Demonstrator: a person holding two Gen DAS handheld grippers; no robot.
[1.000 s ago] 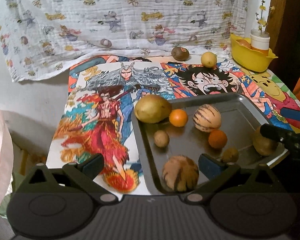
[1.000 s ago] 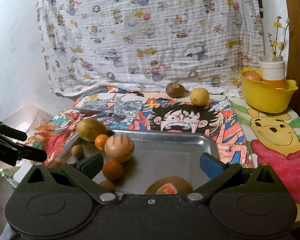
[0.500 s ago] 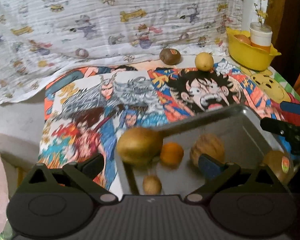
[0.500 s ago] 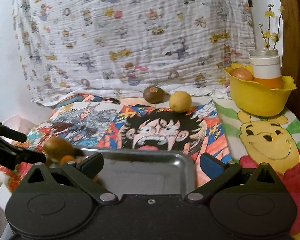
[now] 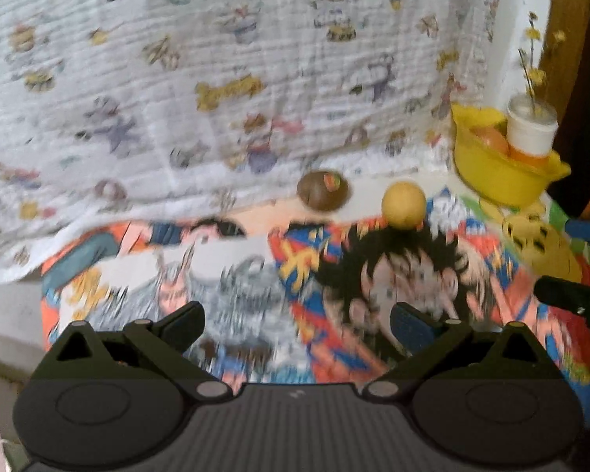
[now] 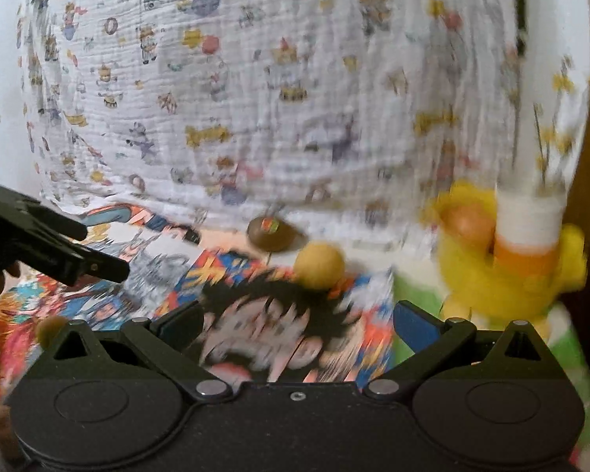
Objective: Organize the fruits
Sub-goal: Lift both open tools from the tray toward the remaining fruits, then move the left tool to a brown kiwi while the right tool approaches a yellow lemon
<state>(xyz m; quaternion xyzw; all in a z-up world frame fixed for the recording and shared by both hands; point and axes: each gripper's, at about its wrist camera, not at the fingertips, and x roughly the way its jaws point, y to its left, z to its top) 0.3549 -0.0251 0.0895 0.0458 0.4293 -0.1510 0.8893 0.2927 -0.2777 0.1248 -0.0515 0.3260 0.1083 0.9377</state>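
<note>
Both views are blurred by motion. A brown kiwi (image 5: 322, 190) with a sticker and a yellow lemon (image 5: 404, 204) lie at the back of the cartoon-print table cover (image 5: 255, 275), apart from each other. My left gripper (image 5: 297, 324) is open and holds nothing, well short of them. In the right wrist view the kiwi (image 6: 271, 234) and lemon (image 6: 319, 266) lie ahead of my right gripper (image 6: 297, 322), which is also open with nothing in it. The left gripper (image 6: 98, 251) shows at that view's left edge. The metal tray is out of both views.
A yellow bowl (image 5: 503, 173) holding an orange-pink fruit and a white cup (image 5: 531, 129) with dried flowers stands at the back right. A printed white cloth (image 5: 216, 78) hangs behind. A small brown fruit (image 6: 49, 328) shows at the lower left.
Both cameras have swung up and forward. The tray with its fruits has dropped out of view below. The kiwi, lemon and yellow bowl now look closer. Both grippers stayed open.
</note>
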